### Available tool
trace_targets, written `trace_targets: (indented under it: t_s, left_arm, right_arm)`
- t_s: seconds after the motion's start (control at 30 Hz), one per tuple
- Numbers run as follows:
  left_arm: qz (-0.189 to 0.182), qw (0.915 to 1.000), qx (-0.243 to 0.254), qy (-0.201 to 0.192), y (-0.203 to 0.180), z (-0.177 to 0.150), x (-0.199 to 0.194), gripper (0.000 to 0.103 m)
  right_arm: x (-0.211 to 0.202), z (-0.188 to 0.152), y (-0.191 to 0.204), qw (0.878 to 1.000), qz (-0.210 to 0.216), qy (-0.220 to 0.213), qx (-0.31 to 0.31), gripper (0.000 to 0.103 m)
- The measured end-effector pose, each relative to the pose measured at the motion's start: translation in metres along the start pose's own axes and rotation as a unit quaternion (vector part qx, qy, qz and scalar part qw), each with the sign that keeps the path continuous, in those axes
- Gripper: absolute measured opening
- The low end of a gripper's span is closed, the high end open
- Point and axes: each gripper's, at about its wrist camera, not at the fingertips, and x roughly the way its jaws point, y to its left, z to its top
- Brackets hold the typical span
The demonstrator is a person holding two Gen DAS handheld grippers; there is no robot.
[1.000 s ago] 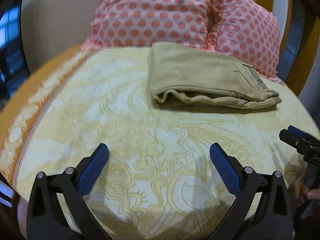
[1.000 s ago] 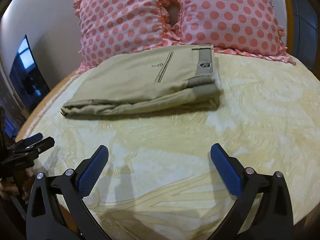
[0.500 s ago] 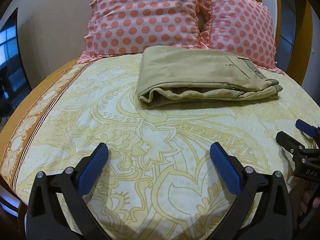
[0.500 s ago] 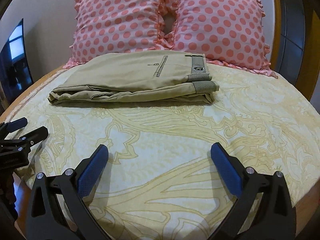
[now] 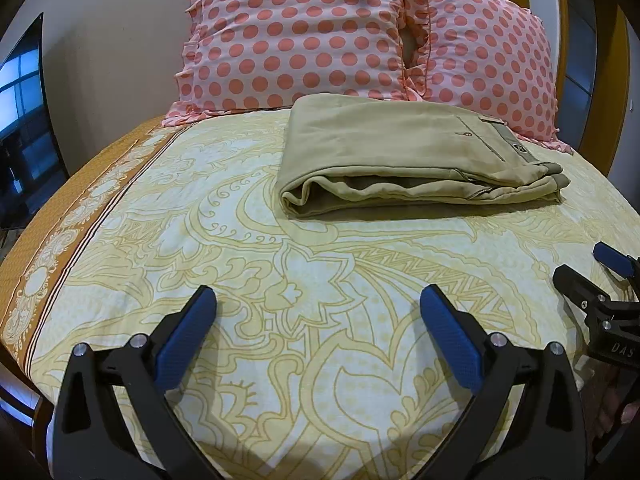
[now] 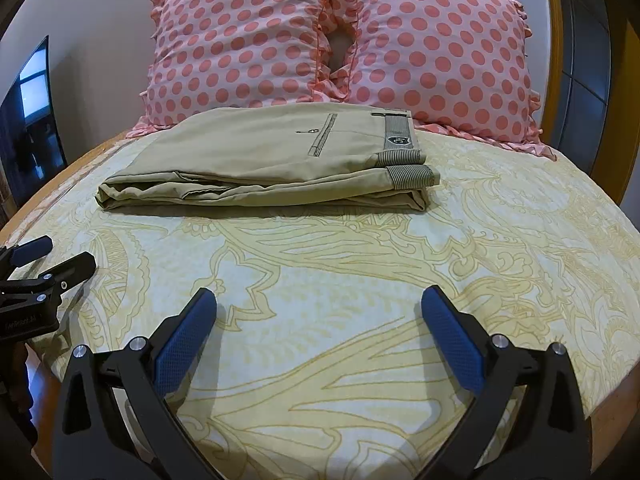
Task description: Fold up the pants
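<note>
Bedroom w/ a bed under a yellow paisley sheet, two pink polka-dot pillows at the head. Khaki pants lie folded into a flat stack just in front of the pillows — long axis across the bed, waistband end to the right, folded end left. Left gripper & right gripper hover near the foot, well apart from the pants — jaws spread wide, nothing between them
</note>
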Motion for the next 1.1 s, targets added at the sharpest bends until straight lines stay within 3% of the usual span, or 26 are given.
trace_targets:
  t_s: [1.1]
  left_arm:
    - [0.005,0.9999,-0.005,-0.011,0.0030,0.0013,0.0001,0.101]
  right_arm:
    - [-0.0008,0.0009,0.0024,1.000,0.000,-0.003,0.000,0.102]
